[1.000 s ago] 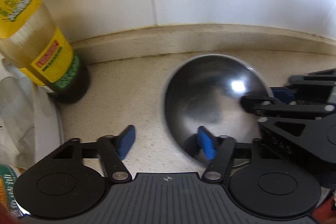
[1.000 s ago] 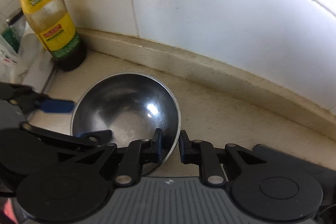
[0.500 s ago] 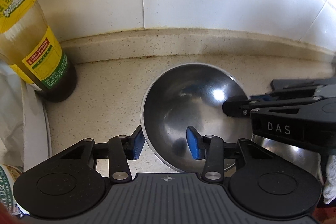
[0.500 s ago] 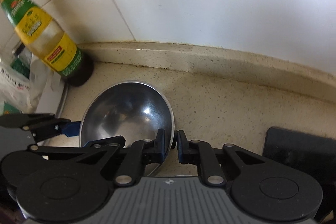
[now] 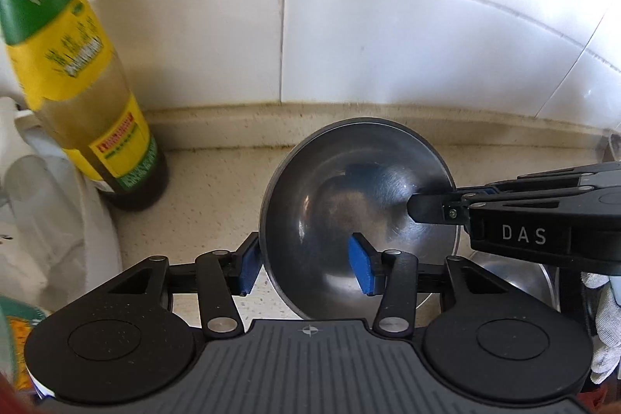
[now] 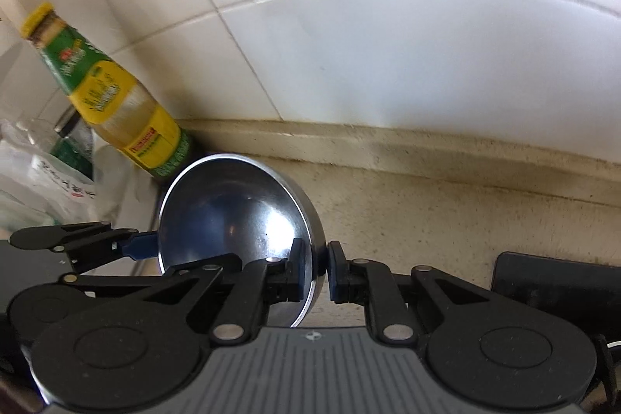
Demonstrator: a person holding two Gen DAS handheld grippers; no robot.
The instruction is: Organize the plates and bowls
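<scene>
Since half a second ago the steel bowl (image 5: 357, 216) has risen and tipped further onto its edge, its hollow now facing toward the left gripper's (image 5: 306, 264) side, and the wall tiles fill more of both views.

Bowl is off the bench (image 5: 209, 196), held tilted, near the back edge where the speckled top meets the low upstand. Right gripper (image 6: 313, 268) is clamped narrow on the bowl's rim: one pad inside the hollow, the other pressed against the outer wall. From the left wrist view this same gripper (image 5: 423, 208) comes in from the right side, marked "DAS", tip on the bowl's right rim.

Left gripper straddles the opposite rim, moderately wide: one blue pad (image 5: 361, 264) sits inside the bowl, the other outside, just beside the outer wall. Cannot tell whether either pad is touching metal; a gap shows between them.

Oil bottle (image 5: 77, 84) with yellow and green label stands upright at the bench's back left, against the tiled wall (image 5: 388, 26). White plastic bags (image 6: 50, 177) lie crumpled to its left. Second steel rim (image 5: 516, 278) shows low under the right gripper. Dark flat object (image 6: 559, 282) lies on the bench toward the right edge.
</scene>
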